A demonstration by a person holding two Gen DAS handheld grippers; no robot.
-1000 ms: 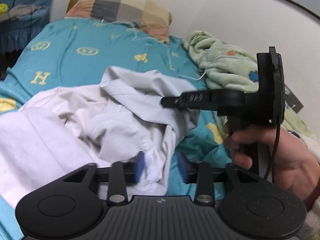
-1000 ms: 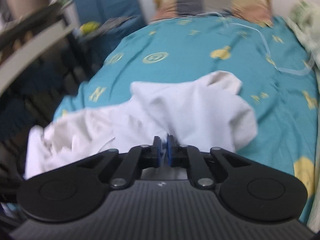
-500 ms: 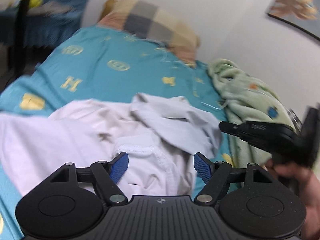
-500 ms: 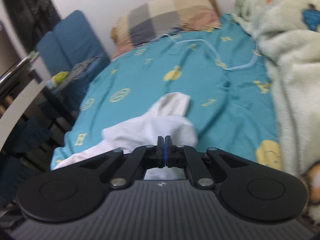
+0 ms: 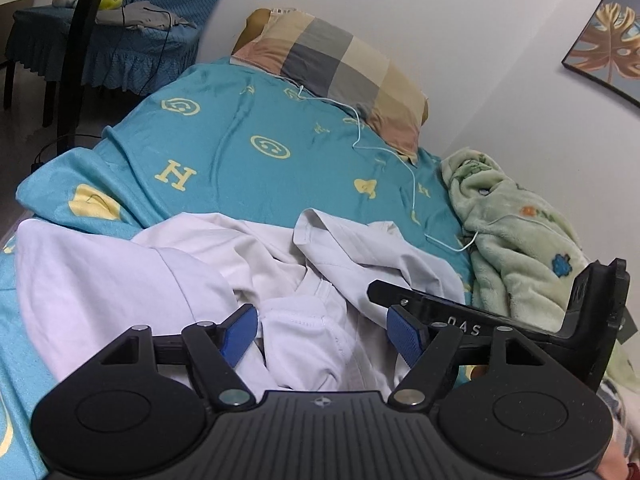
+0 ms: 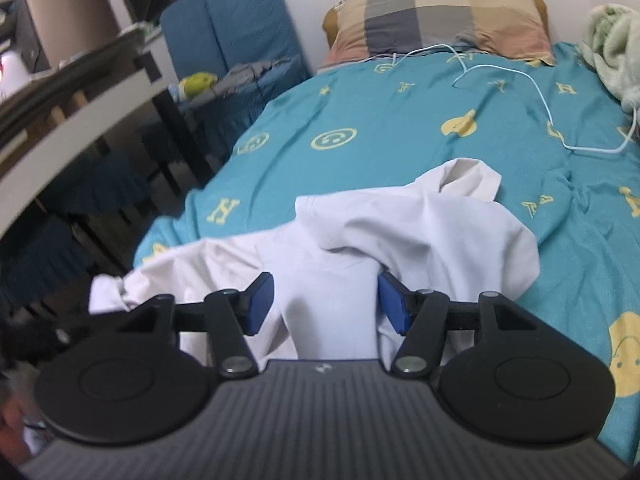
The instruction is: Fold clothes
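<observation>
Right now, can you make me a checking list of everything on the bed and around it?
Surface: teal bedsheet with yellow prints, wrinkled.
Job's things: white garment crumpled, not folded.
Clutter: checked pillow at the head; green blanket bunched by the wall.
Grippers: left gripper open over the garment; right gripper opening, cloth between the pads, not pinched.
Cables: thin white cable from pillow to blanket.
Surroundings: blue chair, desk, wall picture.
</observation>
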